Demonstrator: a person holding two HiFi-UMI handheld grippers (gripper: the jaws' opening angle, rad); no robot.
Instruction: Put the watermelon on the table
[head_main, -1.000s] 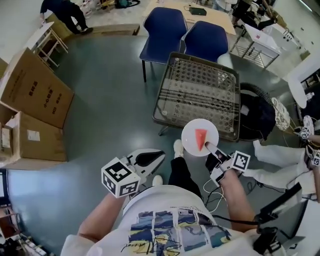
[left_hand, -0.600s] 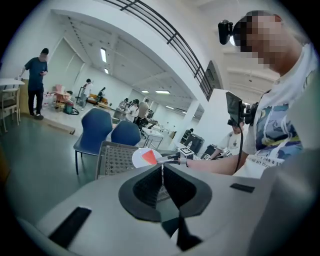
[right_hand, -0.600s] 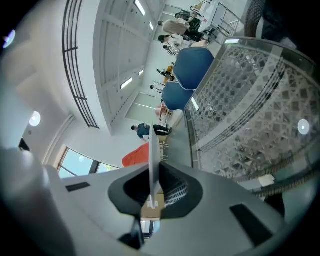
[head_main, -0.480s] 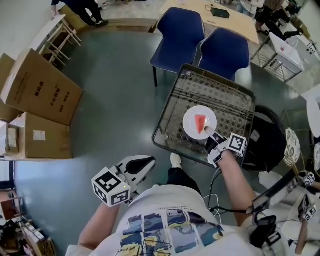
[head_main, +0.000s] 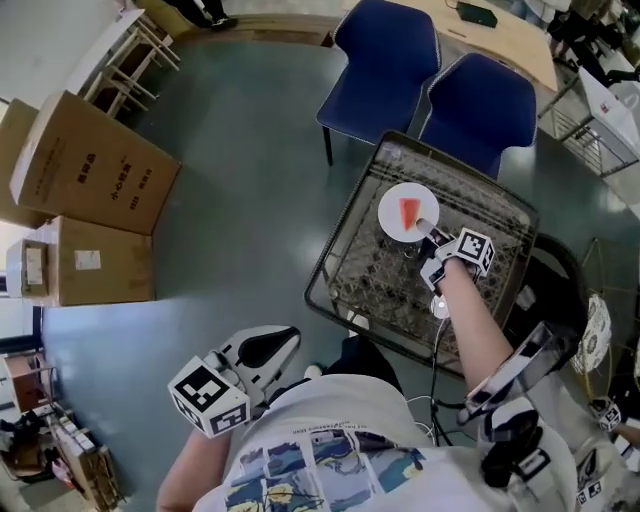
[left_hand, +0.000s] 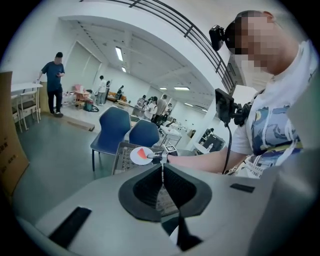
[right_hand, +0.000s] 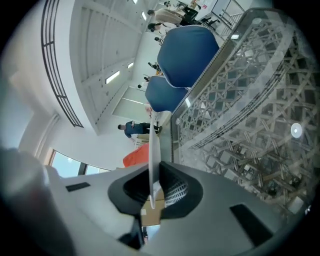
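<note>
Closest to the person's body, the left hand-held gripper hangs low, jaws pressed together on nothing, well apart from the work. Farther out, at the end of a stretched arm, the right hand-held gripper is nearly closed and pinches the near rim of a white plate. Its own view shows that rim edge-on between the pads. The watermelon, 1 red wedge, lies on the plate just beyond the right jaws. Its narrow tip seems turned back toward them, its long axis roughly in line with the arm. Plate and fruit are over the far half of the glass-topped bench with its lattice underframe; whether the plate already touches the glass cannot be told. The right hand is plainly the nearer one, so the set-down looks like a short lowering straight below. Beyond the bench stand 2 blue chairs. Off to the side, 2 cardboard boxes carry dark print too small to read, and the grippers' cubes bear only square markers.
</note>
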